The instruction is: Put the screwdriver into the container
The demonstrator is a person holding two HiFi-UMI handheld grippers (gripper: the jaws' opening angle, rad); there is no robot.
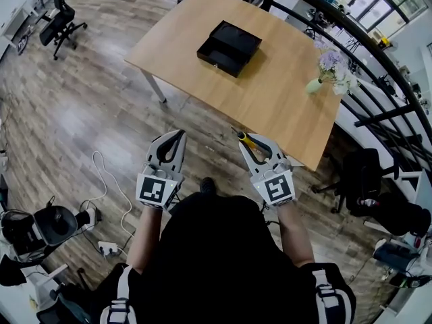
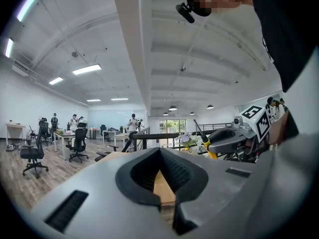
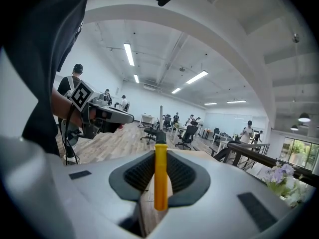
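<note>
Head view, nearest you: both claws are held out just ahead of your chest, the left over the wood floor and the right at the near edge of the surface.

Your left claw [image 1: 179,135] has its jaws together at the tips and grips nothing. In the left gripper view only a sliver of wooden tabletop shows in the gap behind the black ribbed pads [image 2: 182,175].

Your right claw [image 1: 252,140] is clamped on the screwdriver [image 3: 160,178]. The right gripper view shows its yellow handle pinched upright between the pads, with a black collar and thin metal shaft standing out past the tips.

Each claw's cube carries a black-and-white square marker made of blocks rather than letters.

A white cable [image 1: 111,181] loops across the floor on your left.

Further out stands the surface [image 1: 270,100], a light wooden tabletop. The container [image 1: 229,46], a black open-topped box, sits toward its far left part, well apart from the screwdriver. A vase of pale flowers [image 1: 331,69] stands near the right edge.

Beyond that are black office chairs [image 1: 61,22] and a dark railing. People stand at distant desks in both gripper views.
</note>
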